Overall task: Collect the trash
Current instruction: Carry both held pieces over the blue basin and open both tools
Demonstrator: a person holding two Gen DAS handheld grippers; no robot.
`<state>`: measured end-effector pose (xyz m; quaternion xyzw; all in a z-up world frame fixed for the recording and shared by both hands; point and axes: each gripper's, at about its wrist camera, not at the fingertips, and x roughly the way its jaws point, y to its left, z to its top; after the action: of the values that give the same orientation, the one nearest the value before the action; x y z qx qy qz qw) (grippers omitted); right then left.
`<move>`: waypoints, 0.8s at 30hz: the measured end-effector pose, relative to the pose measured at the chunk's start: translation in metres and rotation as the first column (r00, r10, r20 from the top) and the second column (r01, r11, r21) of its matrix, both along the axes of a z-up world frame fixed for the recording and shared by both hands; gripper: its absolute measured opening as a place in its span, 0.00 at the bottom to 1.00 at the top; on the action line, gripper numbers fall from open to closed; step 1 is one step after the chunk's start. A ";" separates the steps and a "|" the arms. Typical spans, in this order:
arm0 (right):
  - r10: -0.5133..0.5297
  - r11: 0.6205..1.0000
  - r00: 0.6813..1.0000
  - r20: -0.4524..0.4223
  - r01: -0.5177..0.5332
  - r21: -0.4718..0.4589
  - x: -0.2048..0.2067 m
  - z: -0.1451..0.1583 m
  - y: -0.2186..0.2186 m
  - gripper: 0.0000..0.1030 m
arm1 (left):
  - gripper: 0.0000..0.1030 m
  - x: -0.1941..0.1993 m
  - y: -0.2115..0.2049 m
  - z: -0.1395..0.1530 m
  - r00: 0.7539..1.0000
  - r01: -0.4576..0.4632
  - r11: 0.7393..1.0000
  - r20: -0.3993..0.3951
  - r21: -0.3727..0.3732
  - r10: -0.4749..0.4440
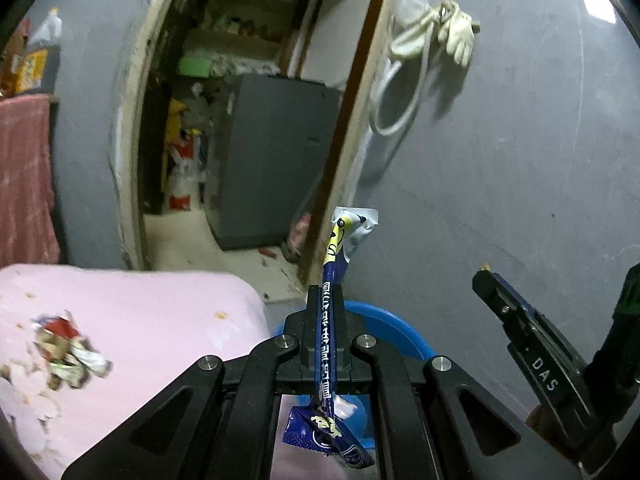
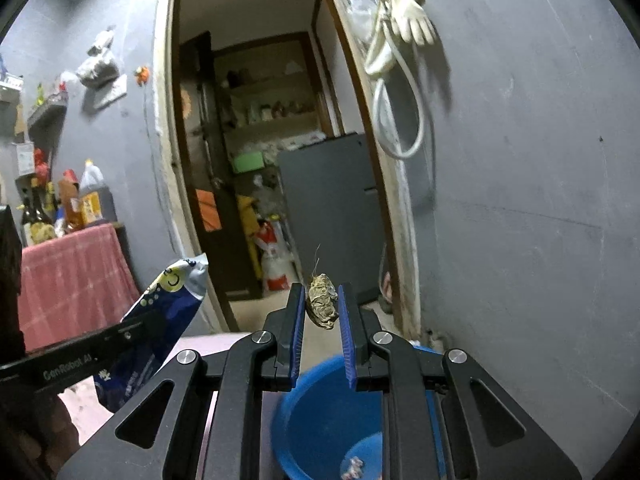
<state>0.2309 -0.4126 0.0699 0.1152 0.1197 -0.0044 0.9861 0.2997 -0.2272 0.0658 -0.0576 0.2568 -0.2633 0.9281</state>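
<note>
Below, blue bin point(image 2: 320, 420) sat near us. Our left gripper point(image 1: 326, 300) pinched blue wrapper point(image 1: 329, 320) flat: light, crinkly, slippery. Our right gripper point(image 2: 320, 304) clamped crumpled wad point(image 2: 322, 306) at middle: soft, featherlight.

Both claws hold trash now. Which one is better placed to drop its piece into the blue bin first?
Probably the right claw: its crumpled scrap hangs right above the blue bin. The left claw has its blue wrapper nearer the rim.
</note>
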 end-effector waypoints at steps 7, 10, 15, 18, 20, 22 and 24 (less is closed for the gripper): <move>-0.005 1.000 0.995 -0.104 0.006 0.016 0.011 -0.023 -0.012 0.15 | 0.01 0.011 -0.012 -0.032 0.997 0.005 1.000 -0.074 0.008 -0.005; 0.006 1.000 0.991 -0.137 -0.004 0.017 0.016 -0.031 -0.012 0.15 | 0.01 0.017 -0.012 -0.040 0.995 0.001 1.000 -0.100 0.000 -0.001; 0.012 1.000 0.984 -0.179 -0.008 0.027 0.021 -0.039 -0.014 0.18 | 0.06 0.028 -0.018 -0.049 0.988 0.012 1.000 -0.155 0.010 -0.011; 0.020 0.999 0.982 -0.190 -0.011 0.047 0.024 -0.042 -0.018 0.39 | 0.32 0.031 -0.024 -0.055 0.984 0.042 0.999 -0.171 0.005 -0.041; 0.020 0.999 0.981 -0.193 -0.010 0.052 0.023 -0.044 -0.019 0.39 | 0.39 0.030 -0.022 -0.056 0.985 0.048 0.999 -0.167 -0.015 -0.050; 0.010 0.999 0.980 -0.200 -0.001 0.045 0.024 -0.045 -0.020 0.39 | 0.39 0.030 -0.020 -0.056 0.986 0.037 0.999 -0.164 -0.004 -0.037; 0.004 0.999 0.981 -0.195 0.005 0.046 0.023 -0.043 -0.021 0.40 | 0.39 0.030 -0.017 -0.056 0.987 0.019 1.000 -0.162 0.000 -0.018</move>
<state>0.2536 -0.4335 0.0264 0.1372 0.2160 -0.0130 0.9666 0.3301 -0.2439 0.0096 -0.0755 0.3321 -0.2661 0.9018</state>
